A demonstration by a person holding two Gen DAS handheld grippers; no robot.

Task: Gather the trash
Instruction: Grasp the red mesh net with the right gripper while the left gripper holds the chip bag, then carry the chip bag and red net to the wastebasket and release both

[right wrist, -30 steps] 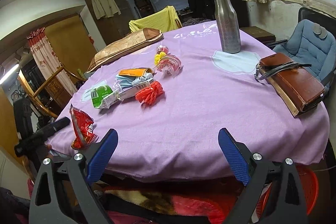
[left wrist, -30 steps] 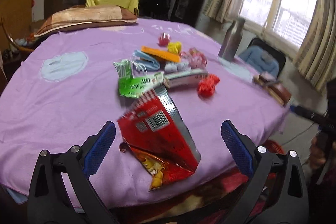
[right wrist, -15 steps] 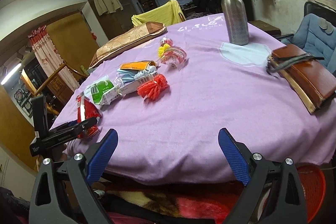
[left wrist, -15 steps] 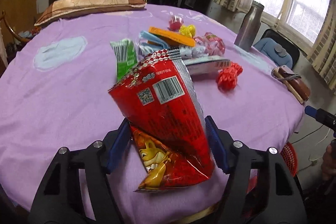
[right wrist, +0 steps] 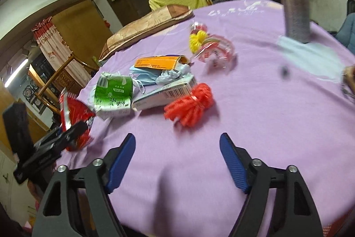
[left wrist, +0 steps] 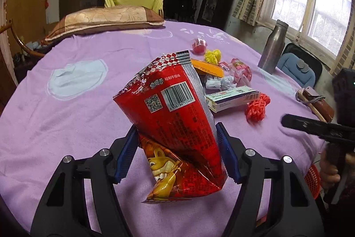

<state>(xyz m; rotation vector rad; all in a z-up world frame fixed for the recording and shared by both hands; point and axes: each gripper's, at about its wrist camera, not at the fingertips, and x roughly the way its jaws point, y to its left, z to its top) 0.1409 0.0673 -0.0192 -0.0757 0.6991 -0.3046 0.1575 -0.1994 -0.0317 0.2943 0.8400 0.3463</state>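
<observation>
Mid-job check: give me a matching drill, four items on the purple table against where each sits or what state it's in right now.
1. red snack bag
2. steel bottle
3. red net bundle
4. right gripper

A. open, holding nothing
B. clamped in the left gripper
C. upright at the far side by the window
D. lying beside the white box

Pairs: 1-B, 2-C, 3-D, 4-A

The chip bag (left wrist: 177, 126) is red with a silver edge. The counter (left wrist: 66, 114) cloth is purple. The rope (right wrist: 190, 106) is red.
</observation>
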